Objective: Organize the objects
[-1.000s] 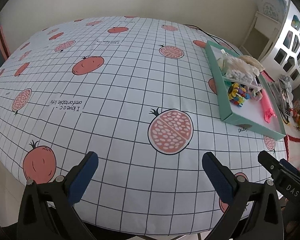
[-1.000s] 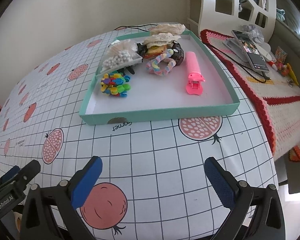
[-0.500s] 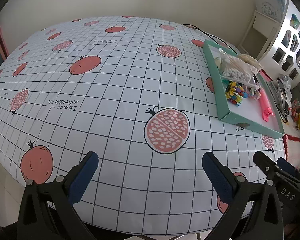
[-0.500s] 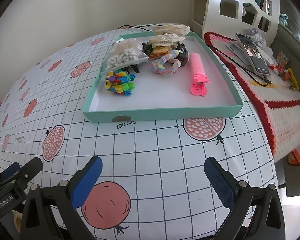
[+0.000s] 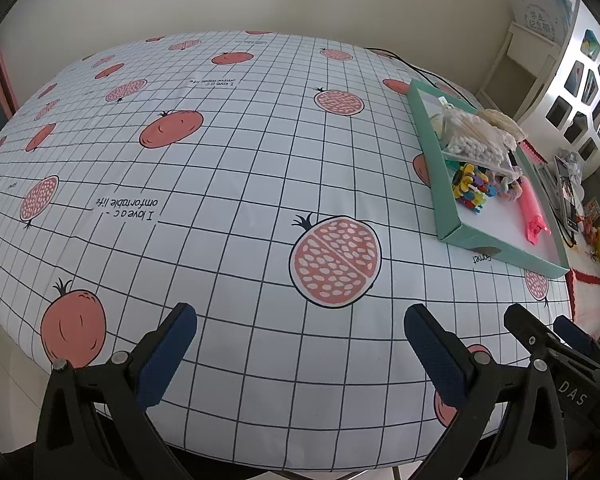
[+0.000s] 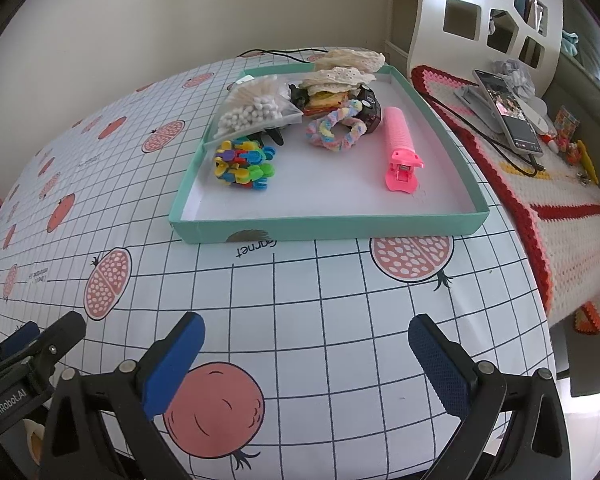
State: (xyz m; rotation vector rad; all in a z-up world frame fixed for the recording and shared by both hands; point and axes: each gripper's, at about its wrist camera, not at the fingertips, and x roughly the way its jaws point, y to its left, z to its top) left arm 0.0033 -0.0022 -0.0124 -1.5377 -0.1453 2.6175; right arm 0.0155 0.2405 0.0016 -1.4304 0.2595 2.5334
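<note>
Your left gripper [image 5: 300, 336] and right gripper [image 6: 306, 340] hang spread and empty; everything sits gathered in the tray [image 6: 328, 229].

L tongs [image 5: 300, 344] open, empty | teal tray [image 5: 444, 184] far right on tablecloth [image 5: 220, 168]

Black hand-held gripper [image 6: 302, 354] frames, blue textured pads [image 6: 174, 364], silver screws

Bare tablecloth [image 6: 320, 292] ahead, tray wall [image 6: 328, 230] beyond, clutter at tray's far end
</note>
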